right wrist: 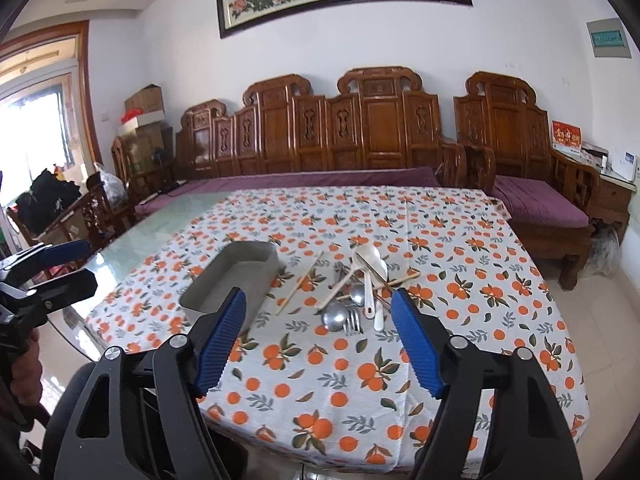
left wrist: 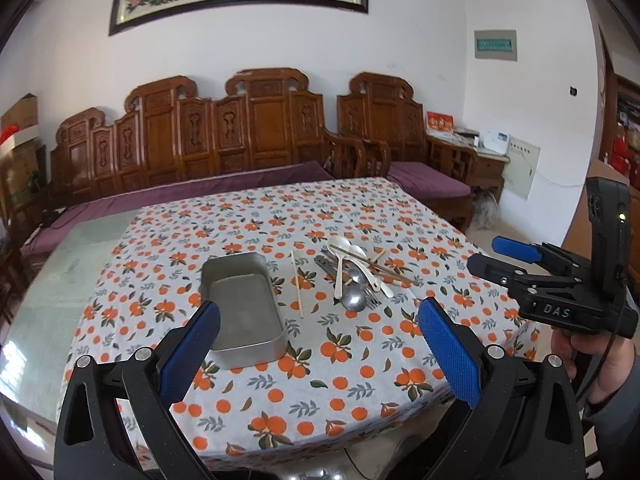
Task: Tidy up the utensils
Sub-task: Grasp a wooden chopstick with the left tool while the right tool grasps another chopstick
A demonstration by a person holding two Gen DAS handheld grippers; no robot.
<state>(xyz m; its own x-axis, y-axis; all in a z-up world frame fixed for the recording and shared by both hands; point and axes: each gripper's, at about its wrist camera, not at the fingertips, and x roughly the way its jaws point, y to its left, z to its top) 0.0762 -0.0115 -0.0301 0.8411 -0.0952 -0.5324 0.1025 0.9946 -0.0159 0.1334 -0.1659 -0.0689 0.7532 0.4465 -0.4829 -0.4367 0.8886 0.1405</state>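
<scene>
Hovering over the desk [left wrist: 100,264], both hand-held grippers spread and empty

The left hand-held gripper [left wrist: 320,332] and right hand-held gripper [right wrist: 316,320] each hang above the orange-print cloth [right wrist: 460,280], blue pads apart, nothing between them; the metal tray [left wrist: 244,304] lies empty; beside it one chopstick [left wrist: 297,283], then the heap of utensils [left wrist: 360,276] (spoons, a fork, chopsticks, crossed over each other).
</scene>
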